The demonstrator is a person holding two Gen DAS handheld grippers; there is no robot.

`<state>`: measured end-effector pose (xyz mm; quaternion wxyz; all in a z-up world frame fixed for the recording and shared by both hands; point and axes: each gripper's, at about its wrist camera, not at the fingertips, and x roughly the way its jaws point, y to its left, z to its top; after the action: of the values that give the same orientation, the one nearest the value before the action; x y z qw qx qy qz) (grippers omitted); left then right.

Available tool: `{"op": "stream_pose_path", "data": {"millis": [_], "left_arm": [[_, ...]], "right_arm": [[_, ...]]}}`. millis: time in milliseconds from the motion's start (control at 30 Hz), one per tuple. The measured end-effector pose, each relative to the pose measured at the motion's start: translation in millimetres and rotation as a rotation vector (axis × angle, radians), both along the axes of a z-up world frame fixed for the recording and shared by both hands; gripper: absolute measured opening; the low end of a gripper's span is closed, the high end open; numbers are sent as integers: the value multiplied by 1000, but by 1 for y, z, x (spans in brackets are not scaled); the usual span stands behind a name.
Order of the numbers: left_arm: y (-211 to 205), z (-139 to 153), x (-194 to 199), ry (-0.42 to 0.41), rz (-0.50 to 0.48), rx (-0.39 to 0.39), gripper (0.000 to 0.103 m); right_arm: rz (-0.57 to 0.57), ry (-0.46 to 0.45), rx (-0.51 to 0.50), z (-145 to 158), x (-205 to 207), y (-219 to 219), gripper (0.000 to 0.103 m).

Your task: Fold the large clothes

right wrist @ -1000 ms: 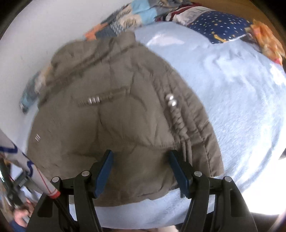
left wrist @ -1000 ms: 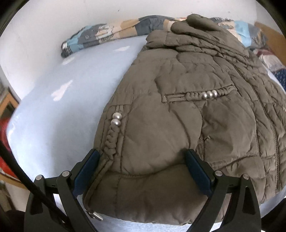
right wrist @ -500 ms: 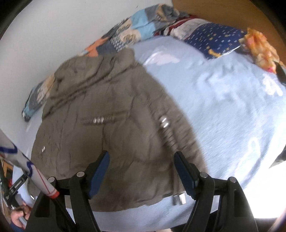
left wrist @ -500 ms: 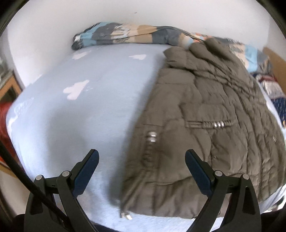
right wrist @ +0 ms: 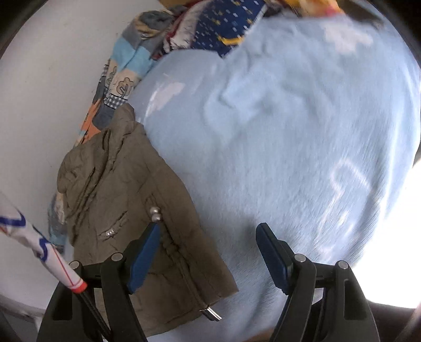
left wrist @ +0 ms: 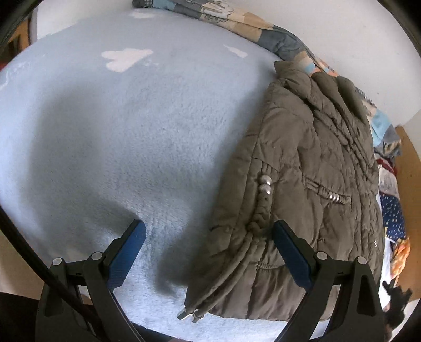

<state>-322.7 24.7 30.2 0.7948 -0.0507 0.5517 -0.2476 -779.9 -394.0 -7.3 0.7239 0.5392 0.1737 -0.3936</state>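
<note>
An olive-brown quilted jacket (left wrist: 310,184) lies flat on the light blue fleece bed cover (left wrist: 131,147), collar toward the wall. In the left wrist view it fills the right side; my left gripper (left wrist: 209,247) is open and empty, hovering over the jacket's left hem edge and bare cover. In the right wrist view the jacket (right wrist: 126,200) lies at the lower left; my right gripper (right wrist: 208,254) is open and empty above the jacket's right edge and the cover (right wrist: 289,131).
A patchwork blanket (left wrist: 236,18) lies bunched along the white wall. Patterned pillows and clothes (right wrist: 210,23) are piled at the bed's far end. A white pole with blue marks (right wrist: 42,250) stands at the left. The bed's front edge is close below both grippers.
Both grippers have let go of the jacket's hem and swung outward, the left to the left, the right to the right. The jacket now lies at the side of each view.
</note>
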Motion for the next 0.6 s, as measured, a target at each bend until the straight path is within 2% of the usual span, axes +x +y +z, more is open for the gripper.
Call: {"op": "stream_pose_path", "data": {"millis": [133, 233, 367, 600], "left_arm": [[3, 1, -2, 2, 6, -11, 96], [14, 1, 1, 16, 46, -25, 96], [28, -3, 4, 68, 87, -71, 96], [17, -10, -14, 123, 31, -74, 96]], "right_arm": [[11, -25, 31, -9, 4, 0, 79], [42, -37, 47, -15, 13, 3, 79], [86, -28, 41, -17, 24, 6, 79], [162, -46, 45, -23, 44, 16, 82]]}}
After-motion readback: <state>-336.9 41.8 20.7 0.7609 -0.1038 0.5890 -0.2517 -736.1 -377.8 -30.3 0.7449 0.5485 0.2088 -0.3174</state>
